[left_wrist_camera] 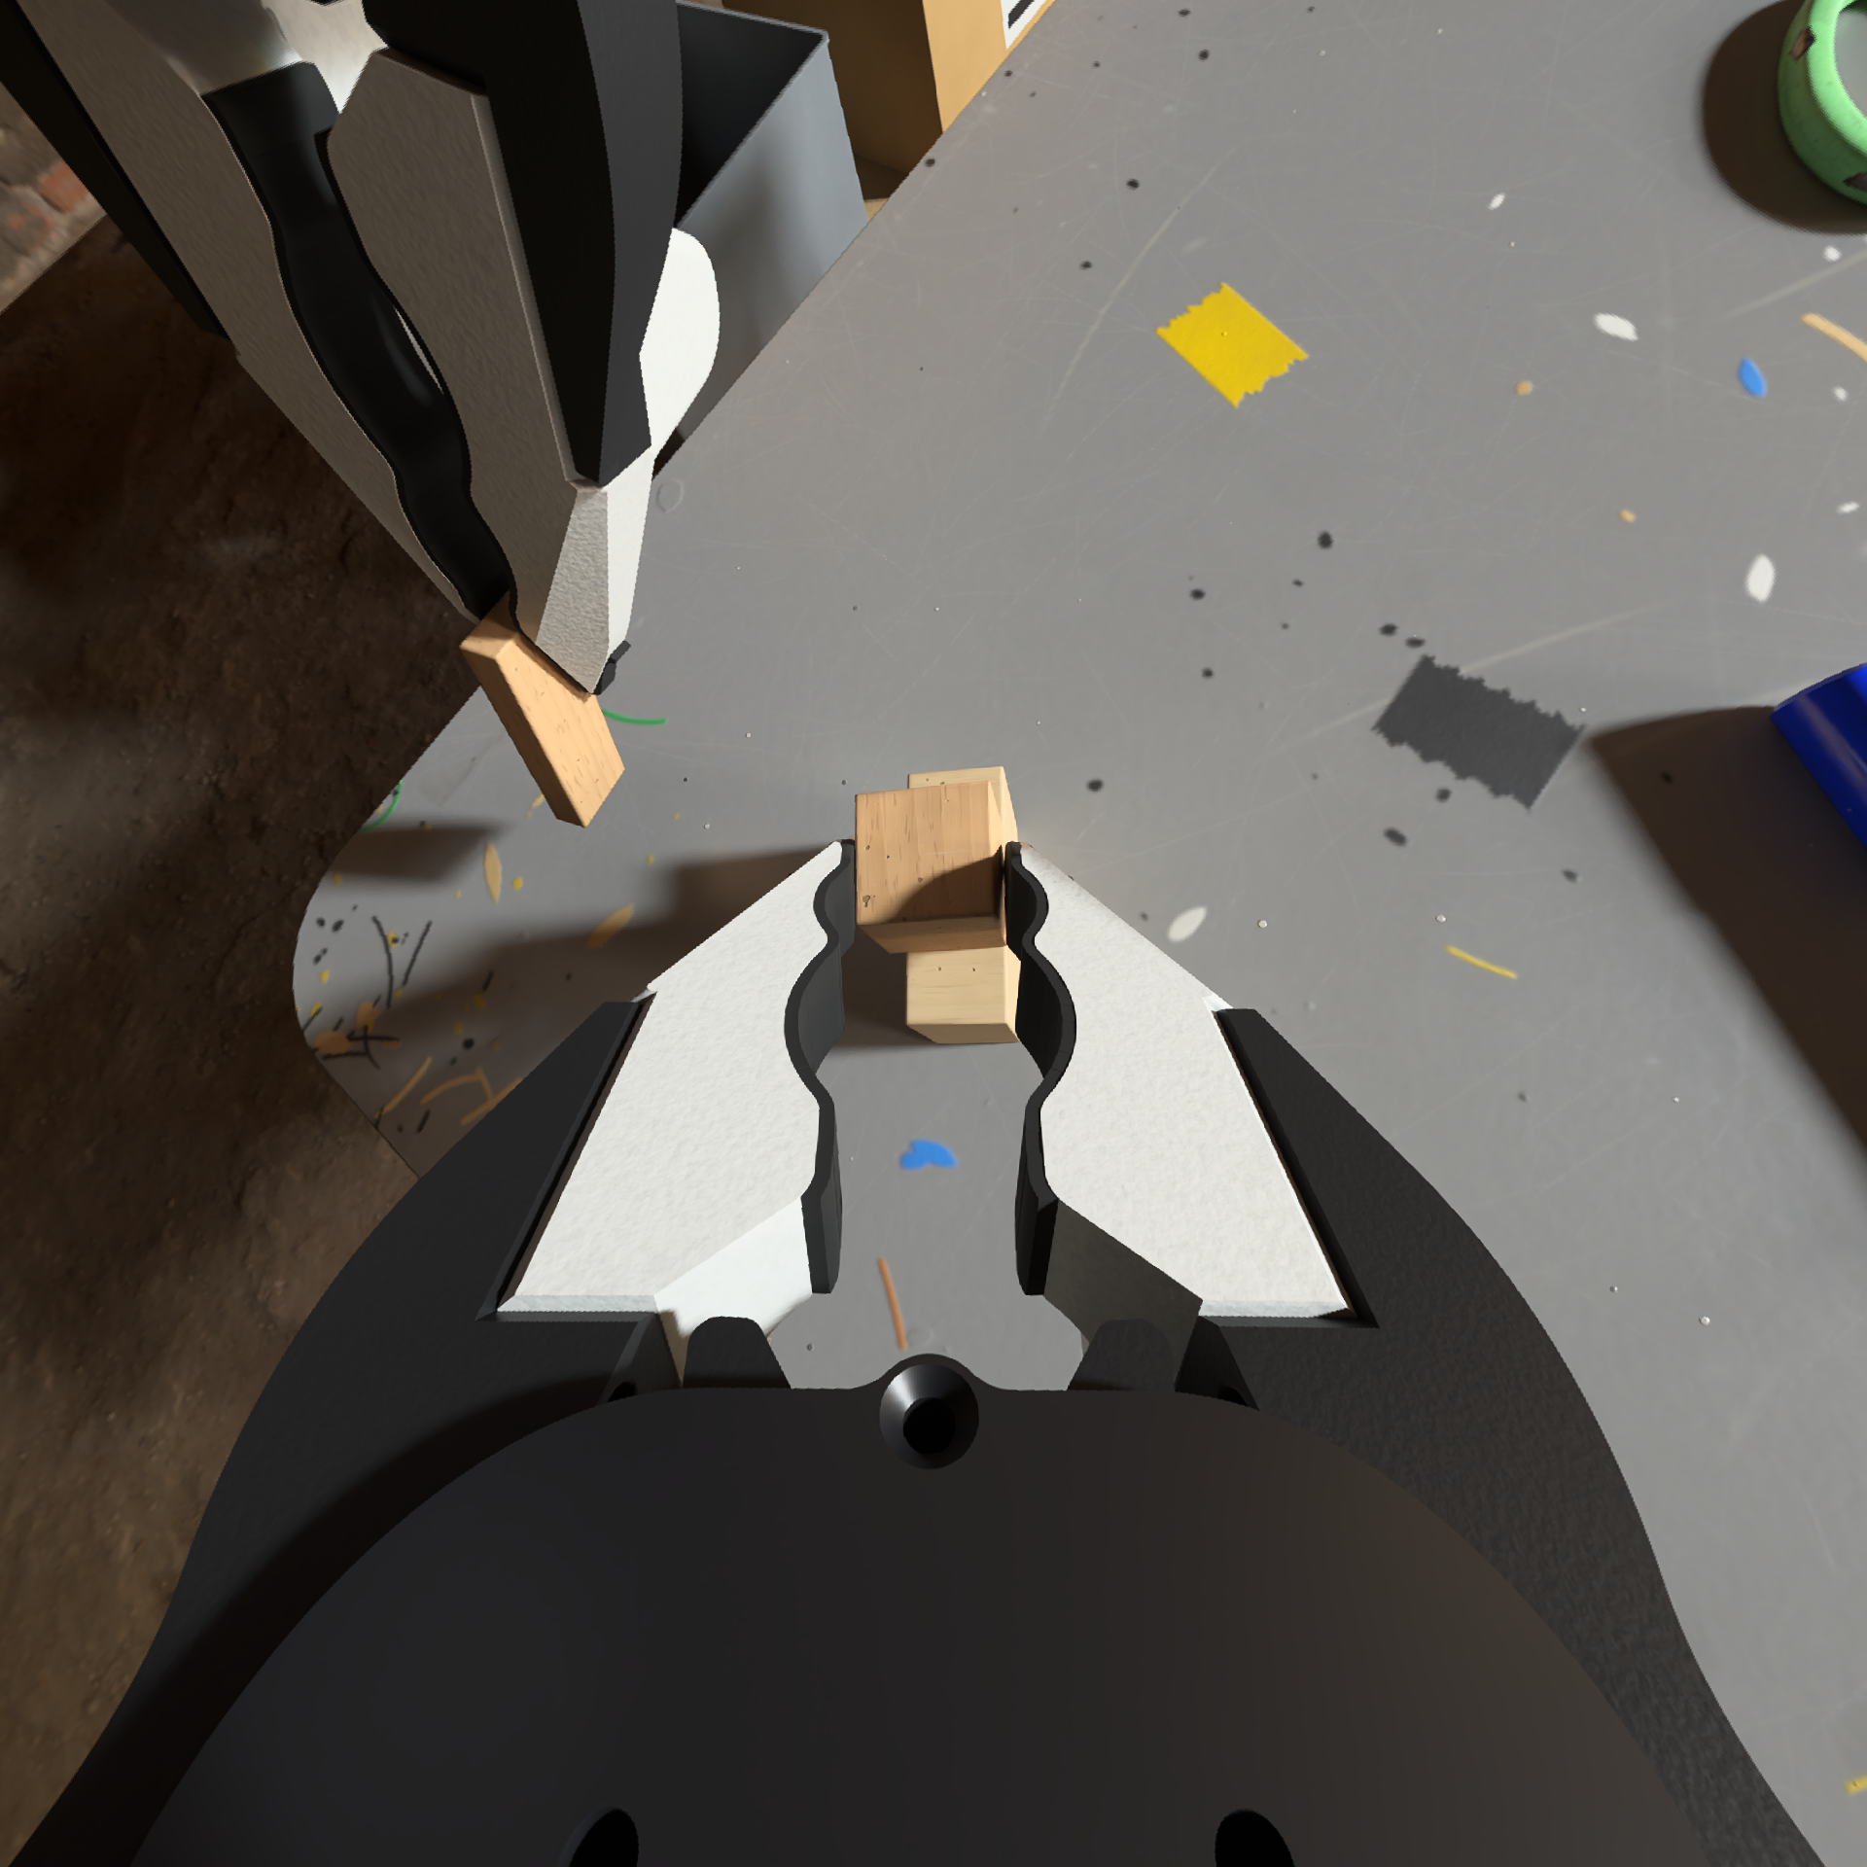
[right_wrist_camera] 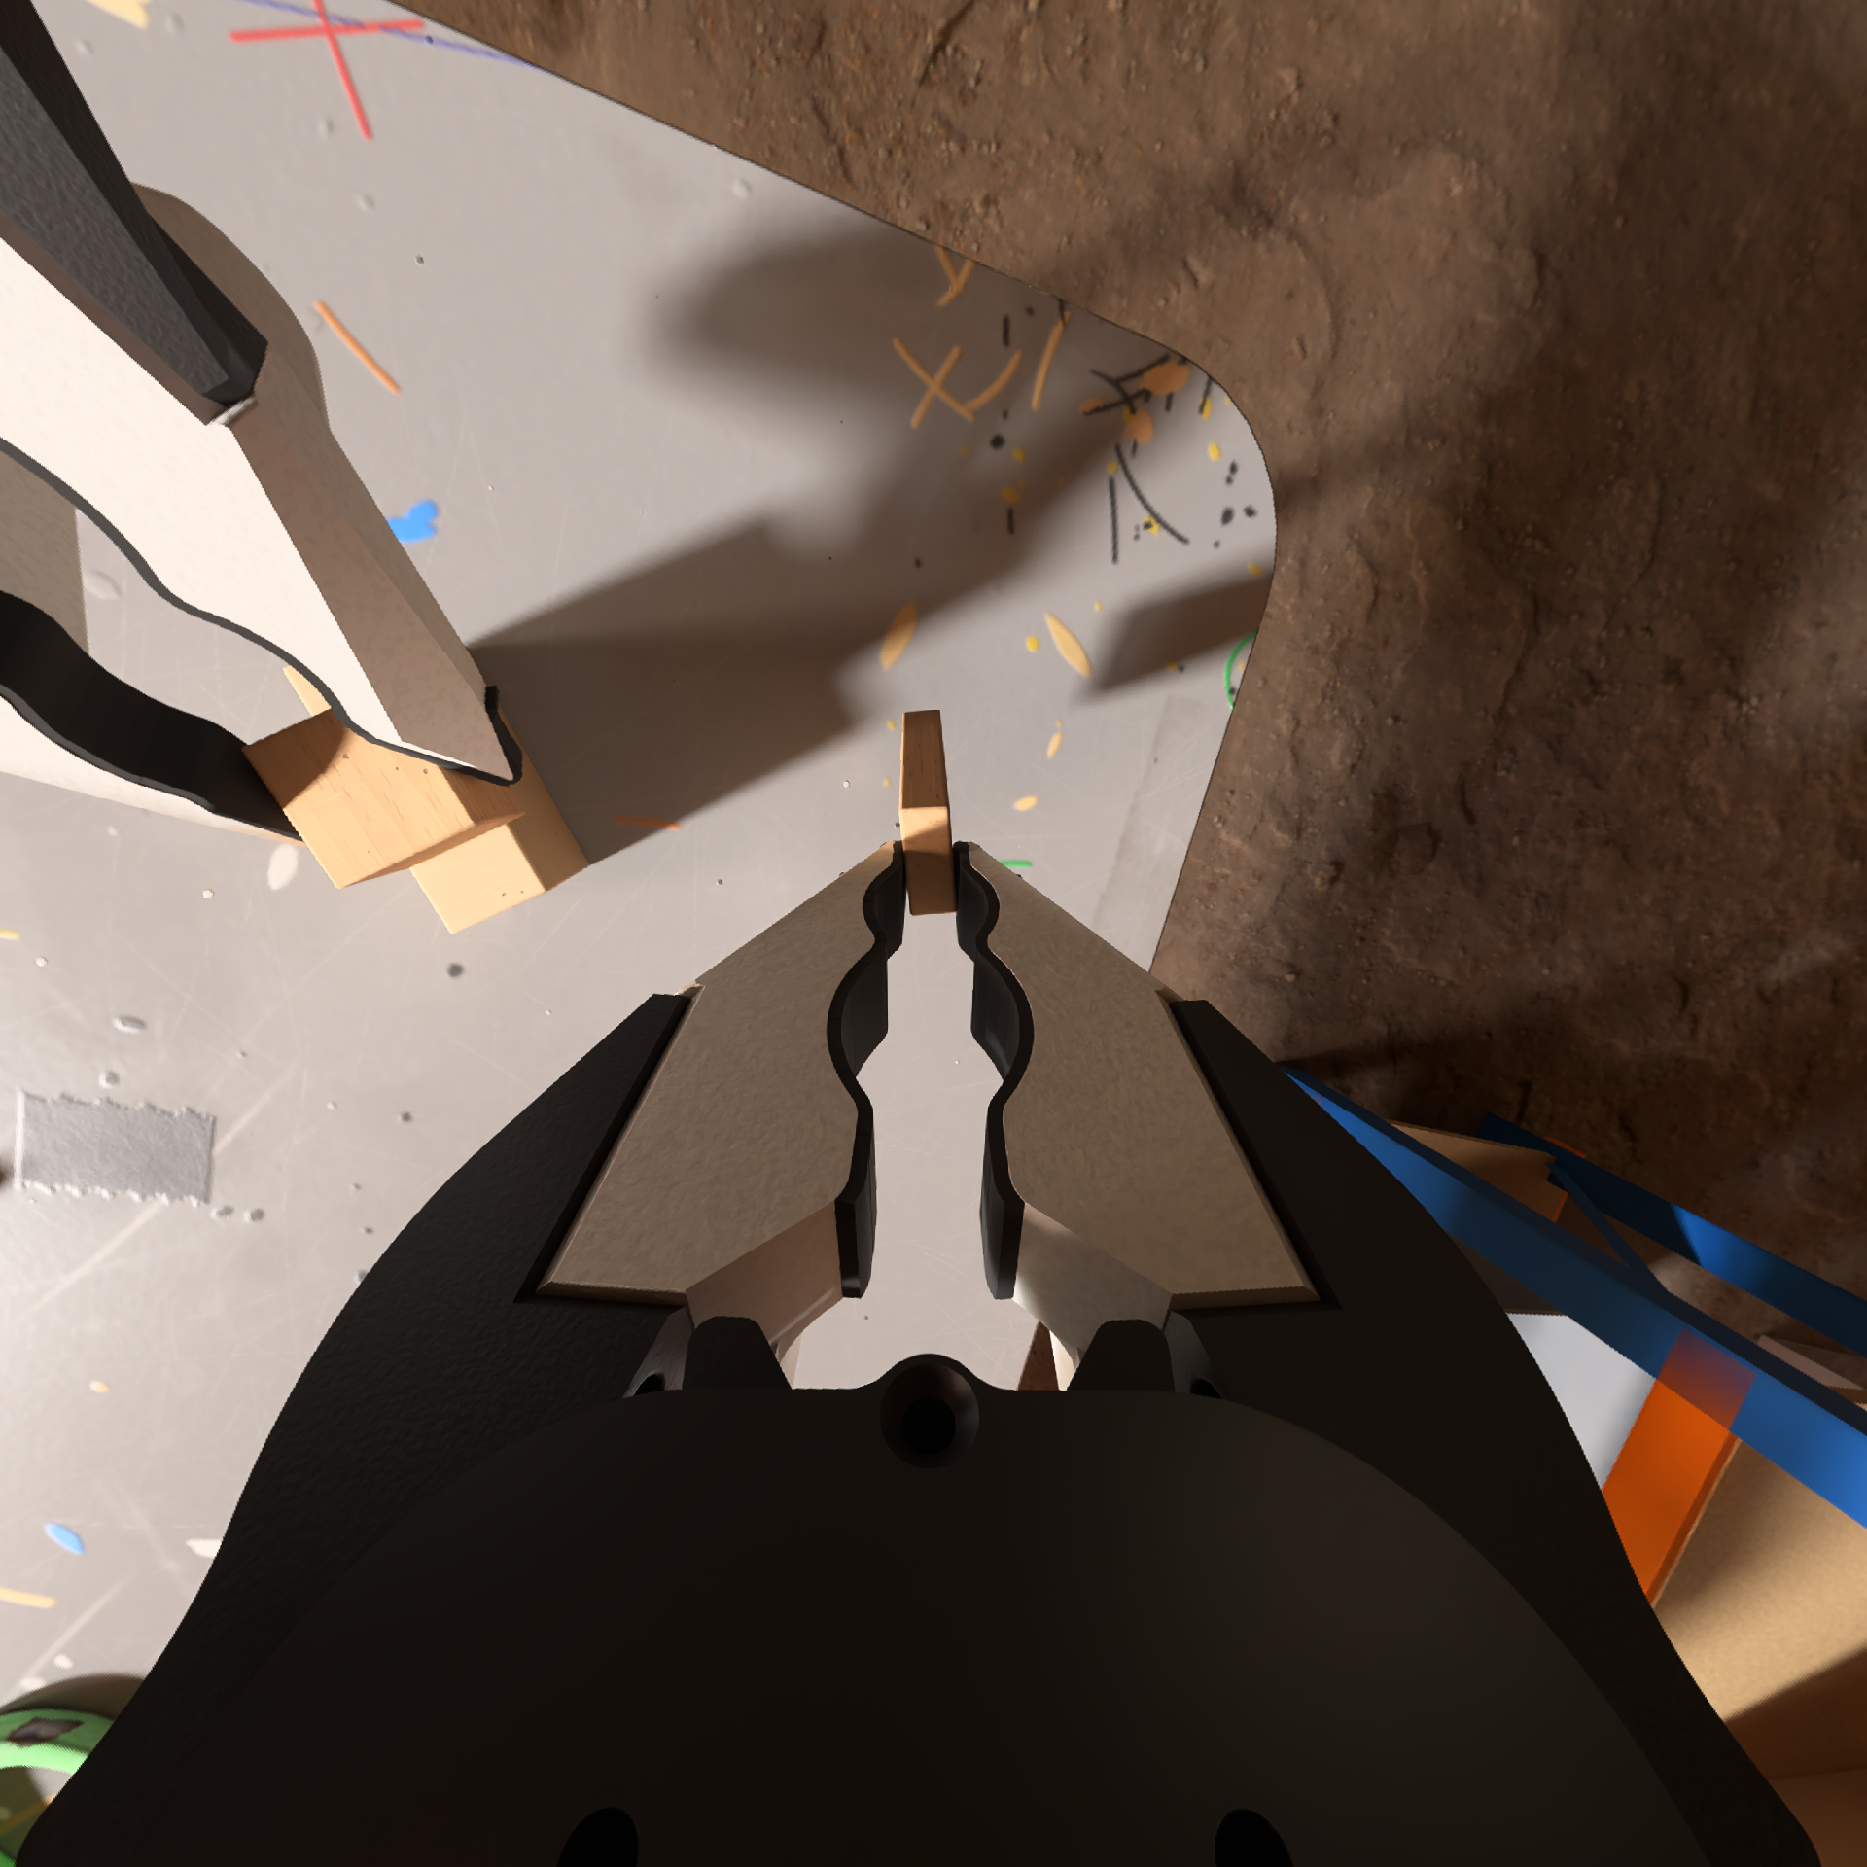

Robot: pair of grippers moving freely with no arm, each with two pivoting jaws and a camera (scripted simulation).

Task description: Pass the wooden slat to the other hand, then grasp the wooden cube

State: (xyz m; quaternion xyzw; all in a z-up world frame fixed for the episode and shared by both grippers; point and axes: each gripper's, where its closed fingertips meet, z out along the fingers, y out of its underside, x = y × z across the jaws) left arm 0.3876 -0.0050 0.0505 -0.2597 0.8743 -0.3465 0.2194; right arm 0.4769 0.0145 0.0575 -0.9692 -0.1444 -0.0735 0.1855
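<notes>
My left gripper [left_wrist_camera: 929, 854] is shut on a light wooden cube [left_wrist_camera: 924, 859], with one finger on each side. The cube sits over a longer wooden block [left_wrist_camera: 960, 1000] lying on the grey table [left_wrist_camera: 1111, 505]; I cannot tell if they touch. My right gripper [right_wrist_camera: 926, 854] is shut on the wooden slat [right_wrist_camera: 921, 778], which sticks out past its fingertips over the table's corner. In the left wrist view the right gripper [left_wrist_camera: 566, 647] hangs at the upper left with the slat [left_wrist_camera: 551, 727] pointing down. The right wrist view shows the left gripper [right_wrist_camera: 374, 778] on the cube [right_wrist_camera: 374, 808] at the left.
The table's rounded corner [right_wrist_camera: 1243, 485] and a dirt floor [right_wrist_camera: 1515, 505] lie beside the slat. A grey bin [left_wrist_camera: 778, 152] and a cardboard box [left_wrist_camera: 950, 61] stand at the back. A green tape roll [left_wrist_camera: 1819, 101] and a blue object [left_wrist_camera: 1829, 748] are on the right.
</notes>
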